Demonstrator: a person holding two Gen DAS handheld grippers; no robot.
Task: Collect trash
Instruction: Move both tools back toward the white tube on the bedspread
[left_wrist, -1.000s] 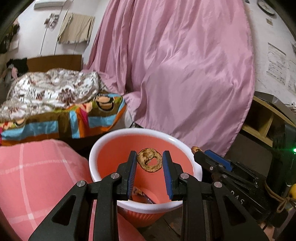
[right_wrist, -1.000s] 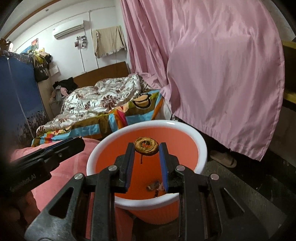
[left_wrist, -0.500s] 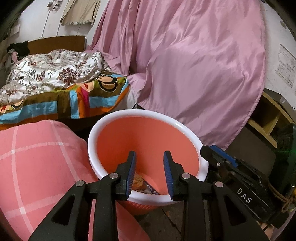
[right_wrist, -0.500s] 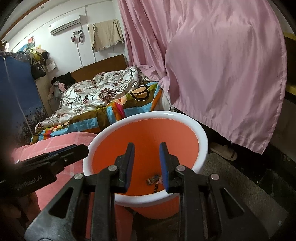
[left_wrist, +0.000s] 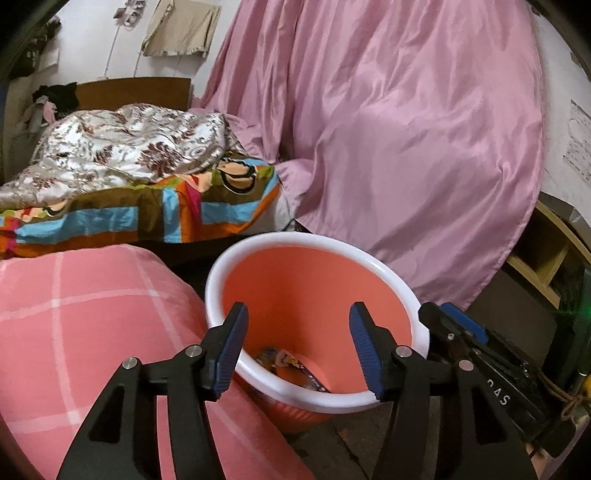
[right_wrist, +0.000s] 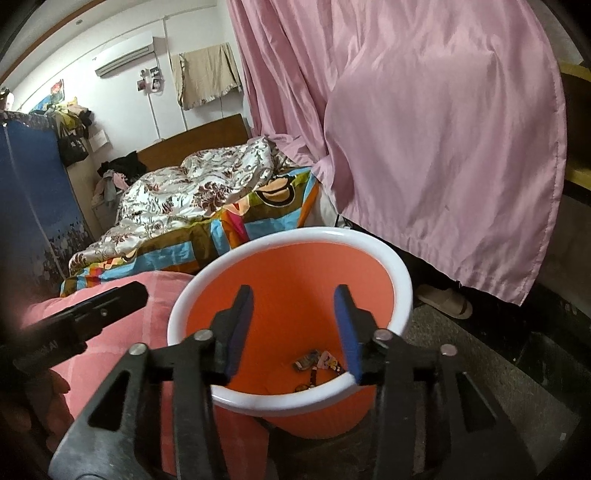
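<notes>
Left claw (left_wrist: 295, 343) hanging wide and empty over orange bin (left_wrist: 221, 269), jaws just been opening; right claw (right_wrist: 293, 328) likewise, nothing between. Trash (right_wrist: 317, 363) lying at bin bottom. Risk: claws dipping, catching white rim, tipping bin against pink blanket (left_wrist: 74, 314).

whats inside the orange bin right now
A few small wrappers and scraps lie on the orange bin's floor. The near rim and the right tongs hide the rest of the bottom.
</notes>
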